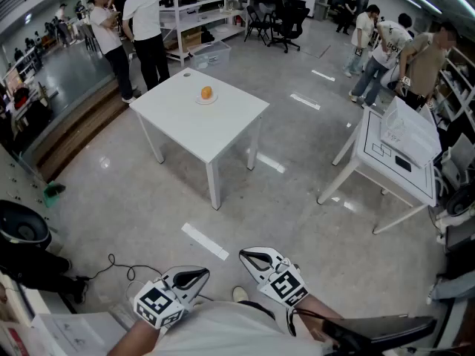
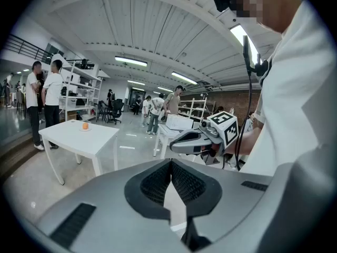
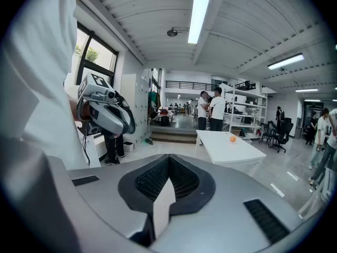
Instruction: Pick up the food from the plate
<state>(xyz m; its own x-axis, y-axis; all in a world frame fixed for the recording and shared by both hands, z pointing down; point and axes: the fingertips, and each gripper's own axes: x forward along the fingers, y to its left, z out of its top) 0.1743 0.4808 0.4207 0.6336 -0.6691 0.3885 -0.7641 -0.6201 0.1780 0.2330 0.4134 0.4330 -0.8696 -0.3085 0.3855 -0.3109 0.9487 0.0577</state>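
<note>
Both left gripper (image 1: pixel 199 274) and right gripper (image 1: pixel 249 256) were clenched empty; approach to the food (image 1: pixel 206 93) at twelve o'clock was judged needed.

- Bright, even indoor light fills all three views; I see it coming from long ceiling strips (image 3: pixel 199 7) overhead.
- In the right gripper view, daylight also enters through a window (image 3: pixel 100 49) at the left.
- The polished floor (image 1: pixel 148 199) gives back pale streaks of reflection in the head view.
- The white table (image 1: pixel 200 124) casts only a faint, soft shadow beneath it.
- Both gripper views bend hard towards the rims, with black corners and curving ceiling lines.
- The head view bows as well, its edges leaning outward.
- Distant people (image 1: pixel 141 21) read small and slightly soft.
</note>
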